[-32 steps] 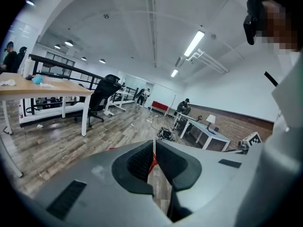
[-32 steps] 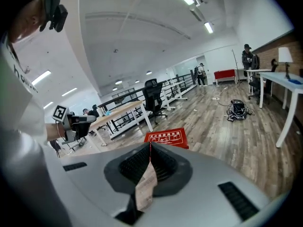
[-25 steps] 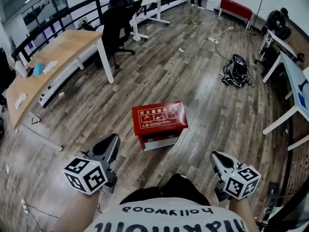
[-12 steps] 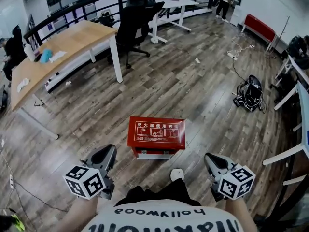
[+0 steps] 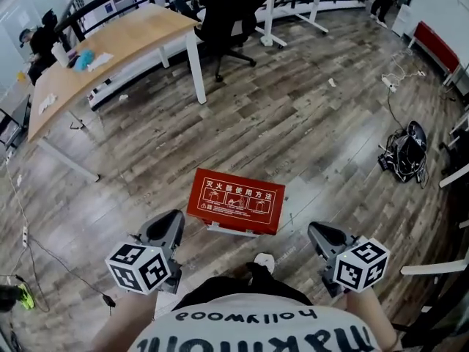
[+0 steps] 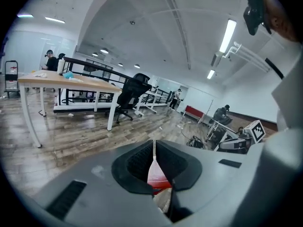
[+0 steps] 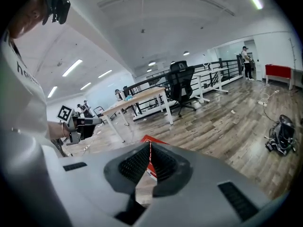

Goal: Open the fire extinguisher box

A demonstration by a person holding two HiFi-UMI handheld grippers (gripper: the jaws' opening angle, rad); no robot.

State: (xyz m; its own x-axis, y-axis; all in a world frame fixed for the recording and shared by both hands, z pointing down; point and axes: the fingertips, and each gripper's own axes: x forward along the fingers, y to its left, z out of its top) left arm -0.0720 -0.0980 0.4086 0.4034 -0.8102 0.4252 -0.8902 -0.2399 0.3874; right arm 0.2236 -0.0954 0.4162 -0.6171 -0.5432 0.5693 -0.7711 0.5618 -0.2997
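box (image 5: 236, 201): red, lower centre of frame, on floor (image 5: 308, 123), lid shut | left gripper (image 5: 168, 224): lower left, jaws together, empty | right gripper (image 5: 320, 235): lower right, likewise | progress: 0 steps done, box untouched; reaching and lifting lid remain

Office, long desk (image 5: 117, 50), swivel chair (image 5: 236, 12)

Long wooden desk (image 5: 110, 57) stood upper left, with a black office chair (image 5: 234, 9) beside its far end. Black bag (image 5: 407, 152) with cables lay on the plank floor (image 5: 293, 123) at right. Red bench (image 5: 436, 46) sat farther back.
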